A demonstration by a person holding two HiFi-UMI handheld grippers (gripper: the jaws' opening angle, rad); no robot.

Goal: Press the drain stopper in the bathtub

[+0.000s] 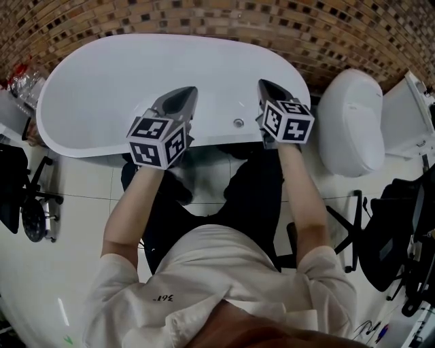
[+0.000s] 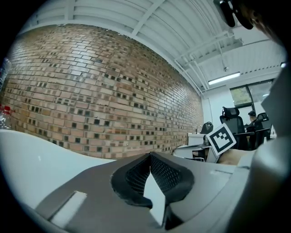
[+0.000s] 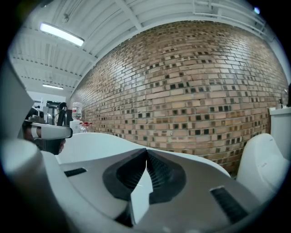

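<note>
Brown brick wall (image 1: 204, 17) stands behind the white bathtub (image 1: 102, 88), and the floor (image 1: 81, 177) on the near side of the bathtub is laid with pale tiles. I stand at the near long side of the bathtub and hold both tongs over its near rim.

My left tongs (image 1: 189, 92) are closed. In the left gripper view the two black ribbed tips (image 2: 136, 175) touch each other at the front, and nothing is between them. My right tongs (image 1: 262, 84) are closed in the same way, tip on tip, with nothing held.

The drain stopper (image 1: 238, 123), a small round metal piece, sits close to the near edge of the bathtub. It is between my two tongs and a little nearer to the right one. In the head view both tongs are apart from it.

A white toilet (image 1: 350, 122) stands just beside the end of the bathtub that is on my right.
</note>
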